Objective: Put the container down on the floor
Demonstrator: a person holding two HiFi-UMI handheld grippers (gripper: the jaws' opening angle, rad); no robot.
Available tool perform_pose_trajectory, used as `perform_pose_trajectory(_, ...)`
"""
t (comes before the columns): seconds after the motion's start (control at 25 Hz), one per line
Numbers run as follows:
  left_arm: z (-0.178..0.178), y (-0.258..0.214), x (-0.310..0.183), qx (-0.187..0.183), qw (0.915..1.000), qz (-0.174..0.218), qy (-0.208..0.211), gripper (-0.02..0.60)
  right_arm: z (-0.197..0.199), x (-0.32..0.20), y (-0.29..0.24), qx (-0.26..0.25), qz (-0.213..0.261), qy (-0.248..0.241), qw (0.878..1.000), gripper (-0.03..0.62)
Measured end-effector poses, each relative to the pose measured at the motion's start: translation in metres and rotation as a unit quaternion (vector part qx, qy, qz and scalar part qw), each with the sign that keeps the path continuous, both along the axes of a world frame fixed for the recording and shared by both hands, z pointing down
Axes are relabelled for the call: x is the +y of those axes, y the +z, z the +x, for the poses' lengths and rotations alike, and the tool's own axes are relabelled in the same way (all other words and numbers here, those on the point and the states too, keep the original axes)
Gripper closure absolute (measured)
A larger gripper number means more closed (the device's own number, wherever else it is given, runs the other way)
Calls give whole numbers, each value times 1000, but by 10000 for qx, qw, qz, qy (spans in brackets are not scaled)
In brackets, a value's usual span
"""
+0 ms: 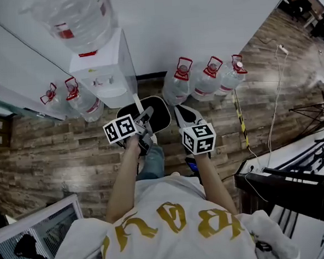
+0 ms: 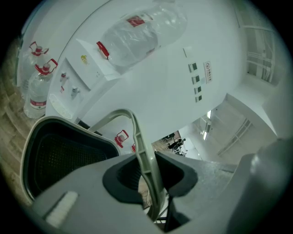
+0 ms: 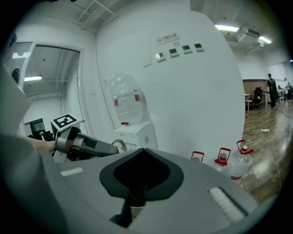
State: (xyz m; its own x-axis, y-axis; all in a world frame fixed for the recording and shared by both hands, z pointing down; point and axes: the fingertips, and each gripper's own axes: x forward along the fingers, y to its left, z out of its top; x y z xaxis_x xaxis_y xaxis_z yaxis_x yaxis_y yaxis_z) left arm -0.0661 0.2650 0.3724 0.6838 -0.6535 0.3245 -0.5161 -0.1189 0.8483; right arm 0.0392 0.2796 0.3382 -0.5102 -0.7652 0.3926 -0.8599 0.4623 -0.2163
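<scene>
My left claw (image 2: pixel 146 173) is pinched on the thin pale handle (image 2: pixel 136 137) of the container (image 2: pixel 62 157). The strip stands up between the dark pads and arches off to the upper left, toward the far side of the rim. The black mesh-walled tub itself lies to the left of the jaws in that gripper's view.

From my head, the container (image 1: pixel 160 114) sits just ahead of both claws as a dark oval. Past it are the water cooler (image 1: pixel 108 75) and the wall. The plank floor (image 1: pixel 54 154) lies beneath it, and I judge there is clear air between them, though the steep angle makes that hard to be sure of.

My right claw (image 3: pixel 142 180) is pressed together on nothing. It is just beside the tub's right edge, pointing the same way as the left.

The left claw alone carries the weight, so the drop is straight down, with the handle's arch keeping the tub level under the grip.
</scene>
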Motion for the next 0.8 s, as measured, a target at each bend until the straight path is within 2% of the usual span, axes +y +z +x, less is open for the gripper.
perform_pose_trajectory(0.12,7,22,-36,74,9994,-251,212,497,5,-35,24,107,-332,152,9993,566)
perform_pose_trajectory(0.24,5,31,-78,83,9988,-276,396,497,1,-81,34,131,-483,358,9981,566)
perform_pose_trajectory(0.52,8,42,-158,134,9970,-212,727,500,7,-162,30,129,-413,817,9957,566)
perform_pose_trajectory(0.8,15,46,-205,195,9956,-313,864,500,19,-204,19,-7,-292,1110,9934,566)
